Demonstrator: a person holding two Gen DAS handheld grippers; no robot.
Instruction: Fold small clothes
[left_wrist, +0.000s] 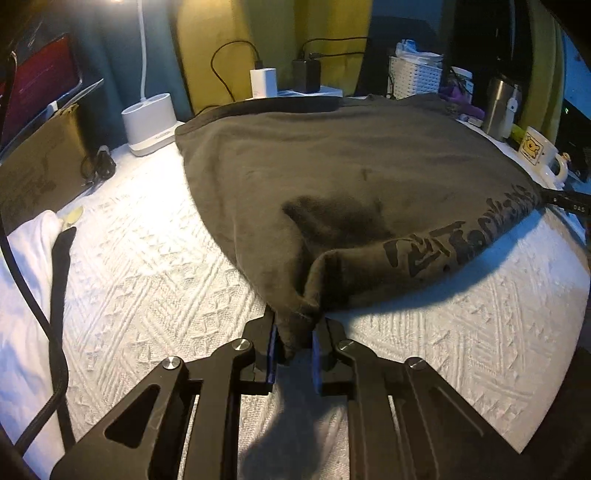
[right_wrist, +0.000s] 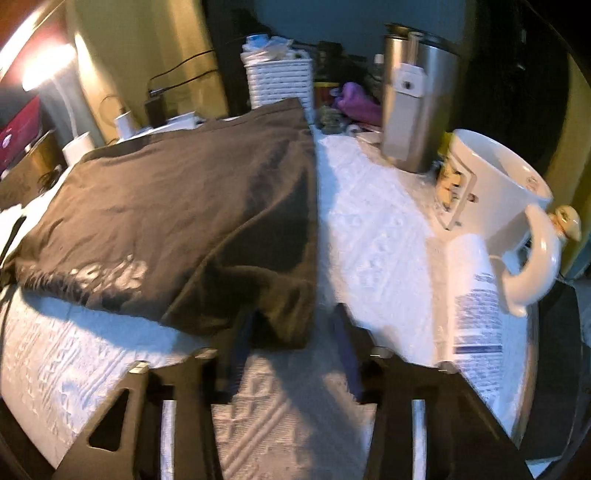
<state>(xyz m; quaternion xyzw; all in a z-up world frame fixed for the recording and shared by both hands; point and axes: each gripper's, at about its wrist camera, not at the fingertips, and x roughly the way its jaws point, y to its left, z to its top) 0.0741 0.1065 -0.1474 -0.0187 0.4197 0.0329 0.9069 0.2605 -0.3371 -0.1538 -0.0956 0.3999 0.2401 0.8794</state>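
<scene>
Shirt (left_wrist: 332, 177) is lying on my bench (left_wrist: 147, 258); left gripper (left_wrist: 294, 347) jaws are pinching its corner, right gripper (right_wrist: 291, 354) jaws gaping around its edge.

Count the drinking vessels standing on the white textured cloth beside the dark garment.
2: a white ceramic mug at the right edge, a steel tumbler behind it. Clutter further back may hide others.

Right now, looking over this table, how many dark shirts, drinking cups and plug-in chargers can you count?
Shirts: 1, the dark shirt
Cups: 2, the cream mug and the steel tumbler
Chargers: 2, the white charger and the black charger
Total: 5
</scene>
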